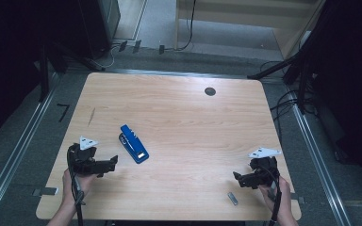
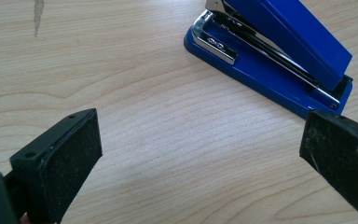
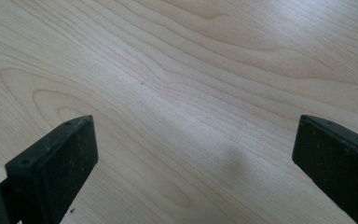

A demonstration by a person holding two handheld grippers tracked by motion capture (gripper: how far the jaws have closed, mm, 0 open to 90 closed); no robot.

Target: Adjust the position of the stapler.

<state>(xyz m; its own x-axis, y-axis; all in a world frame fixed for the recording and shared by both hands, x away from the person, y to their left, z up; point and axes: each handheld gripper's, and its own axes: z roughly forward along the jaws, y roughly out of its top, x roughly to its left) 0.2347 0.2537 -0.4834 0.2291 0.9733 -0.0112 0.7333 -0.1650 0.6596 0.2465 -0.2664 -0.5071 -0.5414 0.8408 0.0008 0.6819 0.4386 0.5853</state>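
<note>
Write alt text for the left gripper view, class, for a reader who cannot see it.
A blue stapler lies closed on a pale wooden table, beyond the open left gripper. Its two black jaws stand wide apart with nothing between them, the stapler just past the right-hand one.

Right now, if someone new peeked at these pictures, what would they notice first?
The bright blue stapler jumps out first, lying closed on the pale wooden table left of the middle. Next come the two black grippers near the front edge, the left gripper open just beside the stapler and the right gripper open over bare wood. A small silvery bar lies beside the right one.
</note>
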